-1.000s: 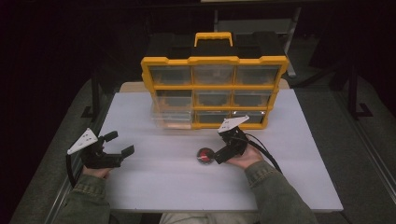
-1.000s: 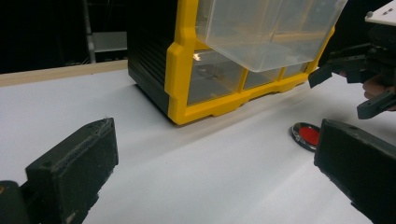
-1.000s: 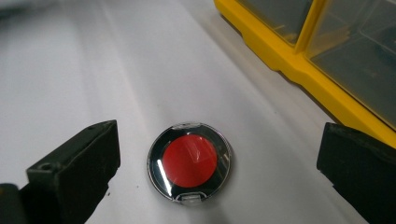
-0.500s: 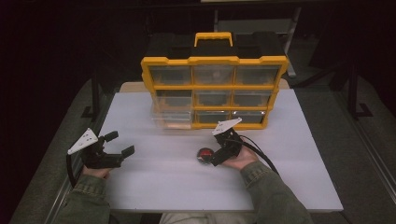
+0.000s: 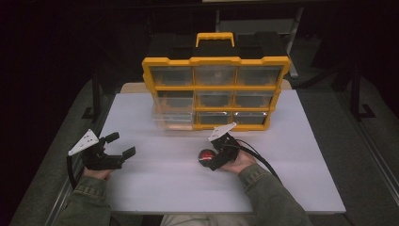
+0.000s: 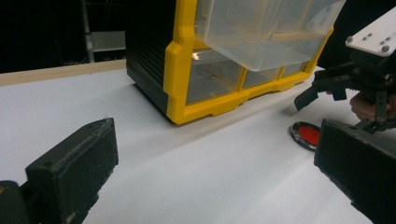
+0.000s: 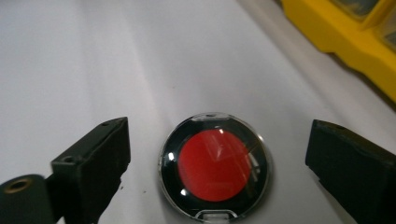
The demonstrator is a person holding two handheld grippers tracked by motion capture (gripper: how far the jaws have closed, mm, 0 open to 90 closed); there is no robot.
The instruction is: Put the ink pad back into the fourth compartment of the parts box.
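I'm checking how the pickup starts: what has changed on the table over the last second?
The right hand-held gripper has come down around the round red compact with the clear lid; its jaws have just been closing and straddle it without touching. The left hand-held gripper stayed open in place, and the yellow drawer organiser, one clear drawer pulled out, is unchanged.

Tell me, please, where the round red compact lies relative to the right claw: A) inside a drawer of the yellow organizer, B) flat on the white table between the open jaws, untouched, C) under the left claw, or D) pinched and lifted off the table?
B: in the right gripper view the round red compact lies flat on the white table, with a gap to each jaw of the right claw.
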